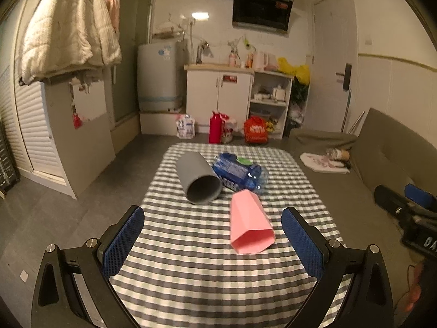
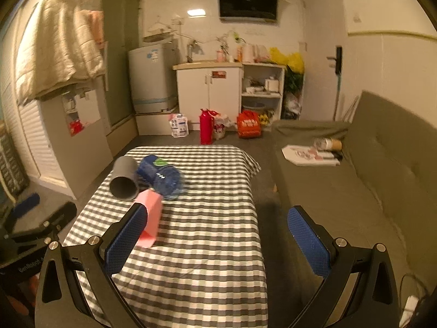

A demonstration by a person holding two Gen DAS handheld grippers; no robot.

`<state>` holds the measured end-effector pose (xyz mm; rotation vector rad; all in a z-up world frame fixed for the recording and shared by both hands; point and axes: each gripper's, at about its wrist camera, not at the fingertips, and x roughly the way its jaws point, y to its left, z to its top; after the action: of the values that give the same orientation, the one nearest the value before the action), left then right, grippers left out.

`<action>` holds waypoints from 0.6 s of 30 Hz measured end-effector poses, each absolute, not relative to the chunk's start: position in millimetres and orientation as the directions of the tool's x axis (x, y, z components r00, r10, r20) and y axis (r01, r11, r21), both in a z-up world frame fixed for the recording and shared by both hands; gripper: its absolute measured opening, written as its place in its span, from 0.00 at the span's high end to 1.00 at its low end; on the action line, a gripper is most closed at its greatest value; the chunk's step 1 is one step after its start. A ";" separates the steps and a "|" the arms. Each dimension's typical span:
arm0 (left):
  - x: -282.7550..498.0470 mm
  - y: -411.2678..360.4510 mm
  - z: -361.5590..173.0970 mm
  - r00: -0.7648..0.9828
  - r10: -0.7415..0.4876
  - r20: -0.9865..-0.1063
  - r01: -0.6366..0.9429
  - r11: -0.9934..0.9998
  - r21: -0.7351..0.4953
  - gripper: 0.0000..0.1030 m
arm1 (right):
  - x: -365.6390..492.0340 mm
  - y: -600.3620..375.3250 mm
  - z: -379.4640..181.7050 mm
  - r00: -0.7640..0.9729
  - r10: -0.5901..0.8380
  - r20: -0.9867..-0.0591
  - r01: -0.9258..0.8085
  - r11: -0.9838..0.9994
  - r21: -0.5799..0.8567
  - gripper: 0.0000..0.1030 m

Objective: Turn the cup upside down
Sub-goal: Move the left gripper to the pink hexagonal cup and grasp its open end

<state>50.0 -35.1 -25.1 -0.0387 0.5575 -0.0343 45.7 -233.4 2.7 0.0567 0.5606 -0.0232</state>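
A pink faceted cup [image 1: 250,225] lies on its side on the checked tablecloth [image 1: 191,259], its mouth toward me. A grey cup [image 1: 198,179] lies on its side behind it, mouth toward me. My left gripper [image 1: 213,235] is open and empty, just short of the pink cup. In the right wrist view the pink cup [image 2: 151,218] is partly hidden behind my left finger, and the grey cup [image 2: 124,179] lies beyond. My right gripper [image 2: 215,235] is open and empty, to the right of the pink cup over the table's right part.
A blue plastic pack [image 1: 237,172] lies behind the cups, touching the grey one. A grey sofa [image 2: 355,180] stands right of the table with papers and a bottle on it. The table's right edge [image 2: 256,205] drops to the floor. Kitchen cabinets stand at the back.
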 end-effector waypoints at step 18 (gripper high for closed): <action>147.3 -84.2 -116.8 0.635 -0.199 -0.747 0.053 0.975 -0.214 0.18 | 87.7 -296.9 -42.8 0.733 -0.059 -0.678 0.162 0.983 0.090 0.00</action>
<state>147.3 -84.2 -116.8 -0.1786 0.8724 -0.1448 87.7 -296.9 -42.8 0.1473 0.7386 -0.1222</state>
